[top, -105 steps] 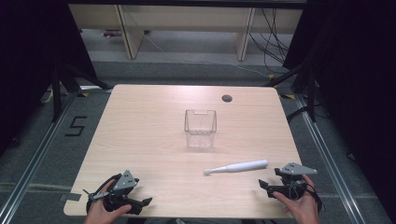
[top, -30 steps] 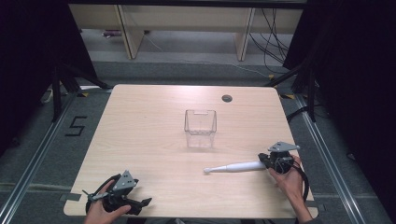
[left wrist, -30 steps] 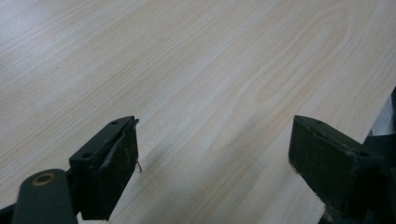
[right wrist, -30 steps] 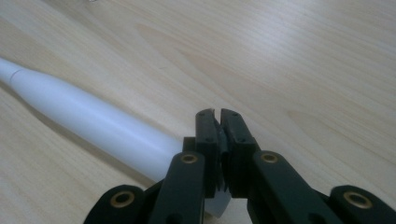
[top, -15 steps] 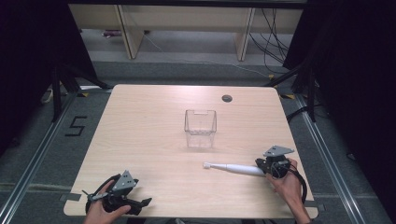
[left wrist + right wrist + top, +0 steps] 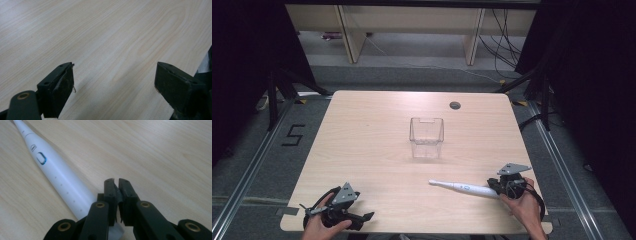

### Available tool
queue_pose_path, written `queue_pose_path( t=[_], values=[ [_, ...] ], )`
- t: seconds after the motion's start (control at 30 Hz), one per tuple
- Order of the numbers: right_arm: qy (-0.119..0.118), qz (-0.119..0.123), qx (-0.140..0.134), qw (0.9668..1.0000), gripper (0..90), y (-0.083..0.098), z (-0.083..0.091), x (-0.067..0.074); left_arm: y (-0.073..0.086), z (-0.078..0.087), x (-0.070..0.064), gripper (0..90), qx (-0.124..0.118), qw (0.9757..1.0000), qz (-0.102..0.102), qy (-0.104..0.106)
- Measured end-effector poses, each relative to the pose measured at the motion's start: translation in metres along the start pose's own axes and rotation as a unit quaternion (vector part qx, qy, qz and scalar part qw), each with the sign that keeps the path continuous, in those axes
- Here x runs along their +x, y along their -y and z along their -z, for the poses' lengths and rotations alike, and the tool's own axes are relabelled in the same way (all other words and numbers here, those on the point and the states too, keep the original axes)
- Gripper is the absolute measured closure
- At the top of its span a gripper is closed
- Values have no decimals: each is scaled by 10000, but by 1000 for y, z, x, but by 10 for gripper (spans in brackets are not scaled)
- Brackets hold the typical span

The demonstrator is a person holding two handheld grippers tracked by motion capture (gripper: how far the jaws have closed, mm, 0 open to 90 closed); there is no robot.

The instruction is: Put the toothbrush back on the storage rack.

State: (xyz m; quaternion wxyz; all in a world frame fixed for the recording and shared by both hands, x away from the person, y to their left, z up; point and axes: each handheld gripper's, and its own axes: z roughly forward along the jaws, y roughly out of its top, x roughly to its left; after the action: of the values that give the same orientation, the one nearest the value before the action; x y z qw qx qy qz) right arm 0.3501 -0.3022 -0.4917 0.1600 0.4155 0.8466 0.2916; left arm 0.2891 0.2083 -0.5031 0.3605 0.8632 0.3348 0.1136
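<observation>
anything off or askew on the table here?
One thing: the right tongs are shut with nothing between them, lying alongside the white electric toothbrush, whose butt end passes beneath them. The toothbrush lies flat on the table, outside the clear container. No spills or damage visible.

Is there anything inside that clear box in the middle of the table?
The clear box looks empty: the pale wood of the table shows through its walls and open top. Its floor is seen only through glare, so something small and transparent there could go unnoticed.
</observation>
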Motion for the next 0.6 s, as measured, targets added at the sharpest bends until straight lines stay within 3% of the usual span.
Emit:
queue_pose_path(
  t=[0.03,0.07,0.23,0.33,0.37,0.4,0.43,0.47,0.5,0.6],
  values=[
    [-53,-197,21,9998,854,1,1,4,0,0,0,155,-2,10000,2,-1],
    [-79,-46,6,10000,853,1,1,3,0,0,0,155,-1,10000,1,-3],
    [-120,-95,71,9999,850,6,4,13,0,0,0,155,2,10000,3,-11],
    [-77,52,121,9999,849,8,8,15,0,-1,0,155,10,10000,6,-6],
    [-136,-75,92,9998,849,10,9,20,0,-1,0,155,10,10000,-7,-3],
    [-90,112,90,9999,849,11,10,19,0,0,0,155,3,10000,-14,-13],
    [-148,-128,155,9997,849,12,12,24,0,0,0,155,-2,10000,-9,-7],
    [-78,118,48,9999,848,13,11,22,0,0,0,155,-1,10000,-3,-6],
    [-107,279,118,9995,847,13,14,22,0,0,0,155,1,10000,7,-7],
    [-165,131,216,9995,845,15,16,26,0,0,0,155,-1,10000,-3,-11]
  ],
)
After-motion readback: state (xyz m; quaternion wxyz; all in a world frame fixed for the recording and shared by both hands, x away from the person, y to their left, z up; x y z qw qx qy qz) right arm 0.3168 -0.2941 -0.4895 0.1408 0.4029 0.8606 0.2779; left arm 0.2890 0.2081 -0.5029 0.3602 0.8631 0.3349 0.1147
